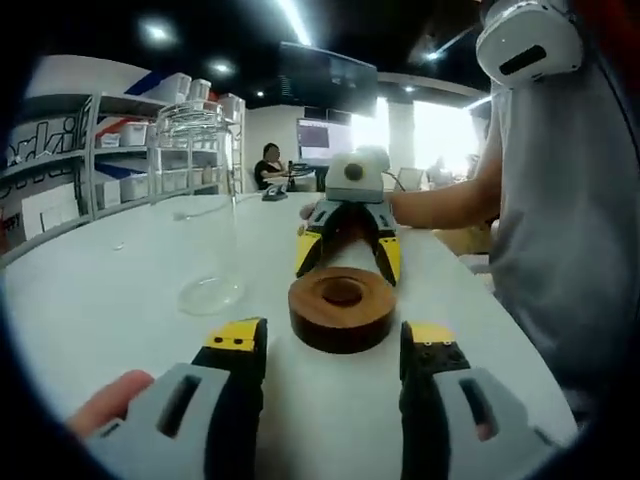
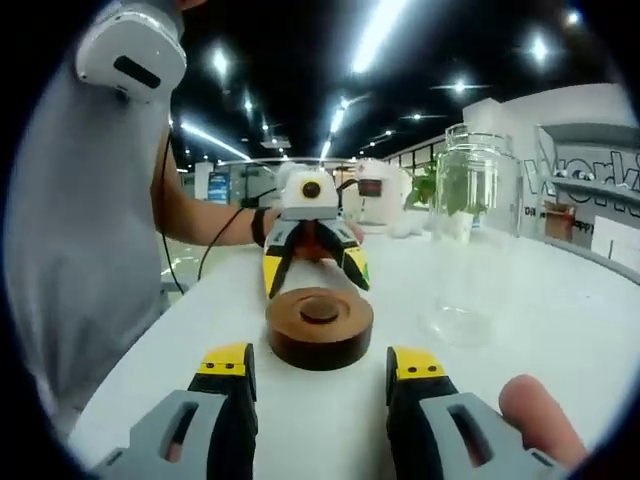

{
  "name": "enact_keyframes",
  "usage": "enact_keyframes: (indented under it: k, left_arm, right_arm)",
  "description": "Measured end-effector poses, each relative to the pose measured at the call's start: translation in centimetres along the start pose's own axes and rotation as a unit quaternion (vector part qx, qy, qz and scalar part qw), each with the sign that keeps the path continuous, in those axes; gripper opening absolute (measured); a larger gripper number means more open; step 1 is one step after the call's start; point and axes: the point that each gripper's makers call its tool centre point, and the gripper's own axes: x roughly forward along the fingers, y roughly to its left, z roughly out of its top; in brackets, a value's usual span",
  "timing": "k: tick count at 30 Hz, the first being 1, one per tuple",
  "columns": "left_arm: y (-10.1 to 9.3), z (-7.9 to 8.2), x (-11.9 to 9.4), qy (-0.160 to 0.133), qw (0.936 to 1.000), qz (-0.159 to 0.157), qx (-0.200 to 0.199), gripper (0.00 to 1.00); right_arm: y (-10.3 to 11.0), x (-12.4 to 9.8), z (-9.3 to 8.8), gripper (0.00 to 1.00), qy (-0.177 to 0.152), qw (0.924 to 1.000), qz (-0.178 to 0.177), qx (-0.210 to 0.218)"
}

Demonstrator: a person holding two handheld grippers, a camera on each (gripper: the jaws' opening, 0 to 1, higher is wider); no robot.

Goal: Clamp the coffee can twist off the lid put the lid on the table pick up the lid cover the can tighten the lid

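Note:
A round brown wooden lid (image 1: 342, 308) lies flat on the white table (image 1: 120, 300), apart from the can. The can is a clear glass jar (image 1: 198, 200), standing upright and uncovered to the left of the lid. My left gripper (image 1: 333, 340) is open just short of the lid, with nothing between its jaws. Facing it from beyond the lid is my right gripper (image 1: 348, 250), also open. In the right gripper view the lid (image 2: 319, 325) sits between my right gripper (image 2: 320, 365) and the left gripper (image 2: 315, 262), and the jar (image 2: 472, 230) stands to the right.
The person in a grey shirt (image 1: 560, 220) stands at the table's edge, with a fingertip (image 2: 535, 415) showing by the right gripper. Shelves with white boxes (image 1: 130, 150) line the far wall. A seated person (image 1: 268, 165) is at a desk far behind.

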Motion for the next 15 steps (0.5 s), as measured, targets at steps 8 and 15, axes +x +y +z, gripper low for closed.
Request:
enact_keyframes:
  k: [8,15]
  left_arm:
    - [-0.1,0.0,0.8,-0.001,0.9999,-0.010,0.001,0.43]
    - [-0.3,0.1,1.3,-0.001,0.9999,-0.017,0.001,0.43]
  right_arm:
    - [-0.3,0.5,0.1,0.46,-0.001,0.9999,0.013,0.001]
    - [0.0,1.5,0.2,0.46,0.000,0.9997,0.025,-0.009]
